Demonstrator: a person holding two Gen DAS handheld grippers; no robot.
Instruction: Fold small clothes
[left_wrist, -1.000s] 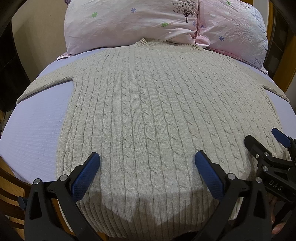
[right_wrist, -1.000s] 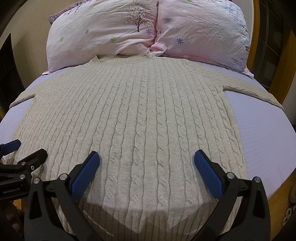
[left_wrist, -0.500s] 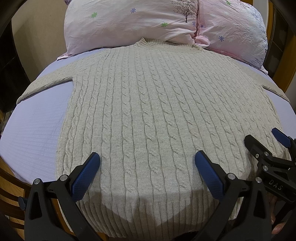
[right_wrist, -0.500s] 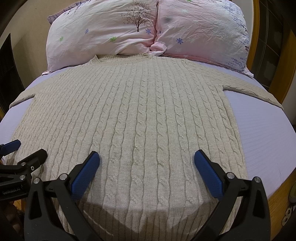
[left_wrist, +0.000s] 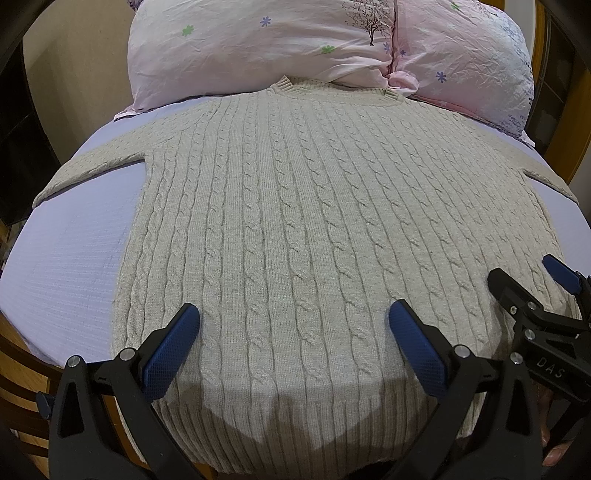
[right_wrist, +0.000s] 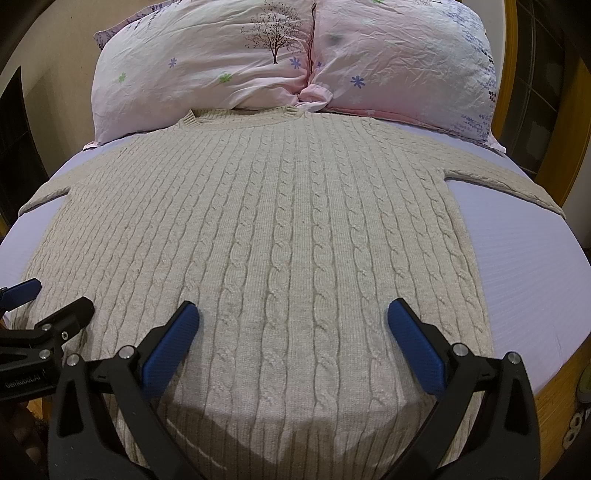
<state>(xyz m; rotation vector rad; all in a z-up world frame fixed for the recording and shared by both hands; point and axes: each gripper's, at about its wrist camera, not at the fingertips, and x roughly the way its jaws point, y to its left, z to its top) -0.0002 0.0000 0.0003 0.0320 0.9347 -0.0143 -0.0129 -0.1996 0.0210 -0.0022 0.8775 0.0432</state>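
Observation:
A beige cable-knit sweater (left_wrist: 295, 229) lies spread flat on the bed, collar toward the pillows, sleeves out to both sides; it also shows in the right wrist view (right_wrist: 280, 236). My left gripper (left_wrist: 293, 325) hovers open and empty above the sweater's hem, left of centre. My right gripper (right_wrist: 291, 321) hovers open and empty above the hem, right of centre. The right gripper also shows in the left wrist view (left_wrist: 524, 280), and the left gripper in the right wrist view (right_wrist: 55, 299).
Two pink floral pillows (left_wrist: 280, 48) (right_wrist: 402, 59) lie at the head of the bed. The lilac sheet (left_wrist: 70, 266) (right_wrist: 524, 266) shows on both sides of the sweater. A wooden bed frame (right_wrist: 565, 373) runs along the edges.

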